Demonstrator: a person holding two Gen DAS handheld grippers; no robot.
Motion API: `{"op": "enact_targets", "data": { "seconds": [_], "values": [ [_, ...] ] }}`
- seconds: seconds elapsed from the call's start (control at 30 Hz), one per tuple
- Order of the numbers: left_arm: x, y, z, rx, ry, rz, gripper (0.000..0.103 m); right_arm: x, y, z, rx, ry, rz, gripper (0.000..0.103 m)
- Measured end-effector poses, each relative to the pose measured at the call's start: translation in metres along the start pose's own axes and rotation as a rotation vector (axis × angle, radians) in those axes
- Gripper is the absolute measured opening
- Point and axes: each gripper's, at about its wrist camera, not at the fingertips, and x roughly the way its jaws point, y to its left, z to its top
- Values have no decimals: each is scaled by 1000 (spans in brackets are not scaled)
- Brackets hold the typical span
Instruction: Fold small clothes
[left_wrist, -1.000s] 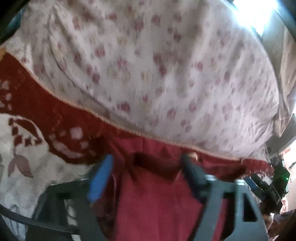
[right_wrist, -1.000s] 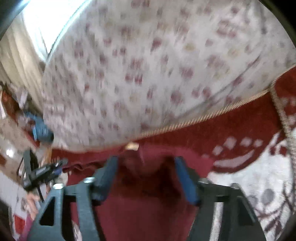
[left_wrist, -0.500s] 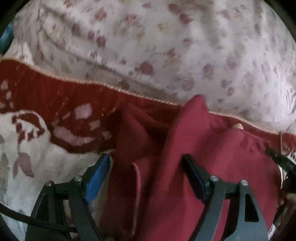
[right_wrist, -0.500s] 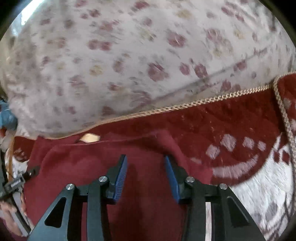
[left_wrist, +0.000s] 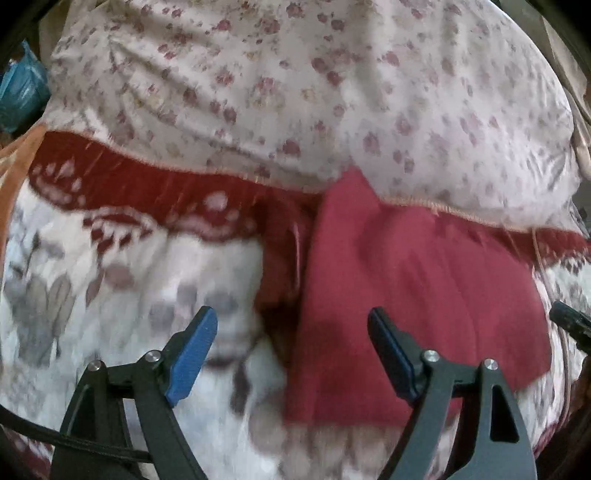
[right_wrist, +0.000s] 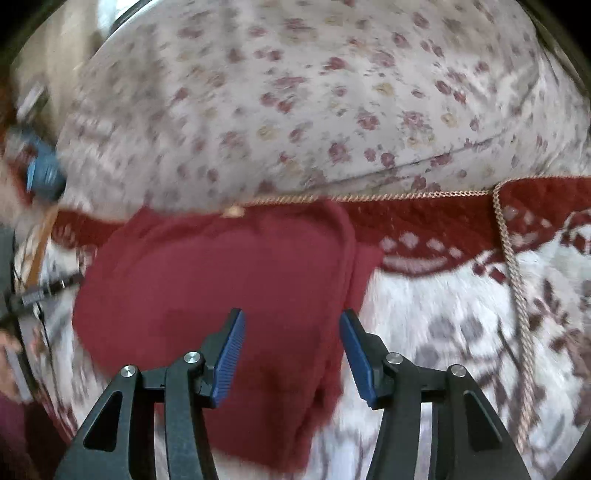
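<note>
Now red garment (left_wrist: 406, 288) seen spread ahead of both claws, on blanket (left_wrist: 122, 288). Left claw (left_wrist: 291, 332) held wide, empty; right claw (right_wrist: 291, 339) part-open, just widened, nothing gripped. Cloth judged soft, light; best pinched at edge.

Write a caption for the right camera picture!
Open right tongs hover over a folded red garment on a flowery blanket.

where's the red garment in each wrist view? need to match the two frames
Left wrist: the red garment lies centre-right on the blanket, under and beyond the left gripper's right finger.
Right wrist: the garment lies centre-left, under the right gripper, whose jaws have just been opening with nothing pinched.
Shared landmark: the gold cord edge where the floral sheet meets the blanket.
</note>
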Motion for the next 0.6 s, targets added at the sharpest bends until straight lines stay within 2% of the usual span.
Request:
{"op": "enact_targets", "data": {
  "seconds": [0.13, 0.27, 0.37, 0.43, 0.6],
  "values": [
    [12, 9, -29, -53, 66, 38, 82, 20, 11, -37, -92, 129, -100, 55],
    [14, 19, -39, -113, 67, 15, 83, 2, 17, -28, -66, 104, -120, 55],
    [15, 20, -39, -118, 55, 12, 83, -14, 44, -5, -84, 23, -44, 56],
    [17, 20, -39, -117, 50, 10, 84, -9, 64, 8, -99, 4, 24, 57],
    [19, 23, -37, -111, 45, -8, 85, 48, 139, 41, -170, 20, 130, 58]
  ]
}}
